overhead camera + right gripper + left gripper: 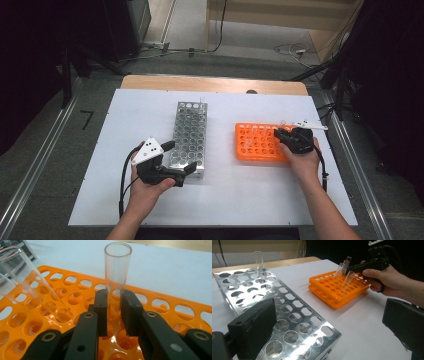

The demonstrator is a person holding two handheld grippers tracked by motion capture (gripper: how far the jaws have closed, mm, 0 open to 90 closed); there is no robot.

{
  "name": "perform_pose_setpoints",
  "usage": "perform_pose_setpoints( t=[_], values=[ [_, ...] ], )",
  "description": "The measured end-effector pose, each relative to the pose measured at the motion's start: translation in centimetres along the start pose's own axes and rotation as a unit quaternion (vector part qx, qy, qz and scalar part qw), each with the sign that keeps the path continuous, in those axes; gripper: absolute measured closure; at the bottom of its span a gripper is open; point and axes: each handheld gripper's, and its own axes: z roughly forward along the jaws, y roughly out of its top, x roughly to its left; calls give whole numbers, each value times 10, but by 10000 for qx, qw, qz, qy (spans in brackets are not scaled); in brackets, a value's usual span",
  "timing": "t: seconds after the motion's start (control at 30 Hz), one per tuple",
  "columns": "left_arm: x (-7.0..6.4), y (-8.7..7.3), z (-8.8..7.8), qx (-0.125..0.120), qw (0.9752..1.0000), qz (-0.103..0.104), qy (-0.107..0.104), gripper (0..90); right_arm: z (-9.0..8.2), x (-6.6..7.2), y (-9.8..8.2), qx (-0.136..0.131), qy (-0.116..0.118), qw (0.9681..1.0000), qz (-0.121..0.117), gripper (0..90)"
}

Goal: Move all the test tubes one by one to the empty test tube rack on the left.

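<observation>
Both grippers work over a white board laid on a wooden table (pixel 215 84). Nearest, the left gripper (pixel 177 162) hovers with jaws spread wide and nothing between them, at the near end of the metal rack (pixel 190 135). Farther right, the right gripper (pixel 114 312) is clamped on a clear glass test tube (pixel 117 270) standing in the orange rack (pixel 257 142); its long axis runs nearly vertical, open mouth up. Two more tubes (pixel 342 268) lean beside it. Beyond the table lie grey floor, cables and dark stands.
</observation>
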Motion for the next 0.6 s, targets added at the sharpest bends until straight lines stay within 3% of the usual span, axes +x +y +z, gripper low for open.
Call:
perform_pose_setpoints(
  t=[0.3, 0.6],
  values=[
    [-1, 1, 0, -8, 10000, 27, -6, 0, -17, 0, 5, -439, 85, 9990, -47, 742],
    [-4, 1, 1, -28, 10000, 36, -37, 0, -47, 9, 10, -705, 367, 9968, -99, 741]
  ],
)
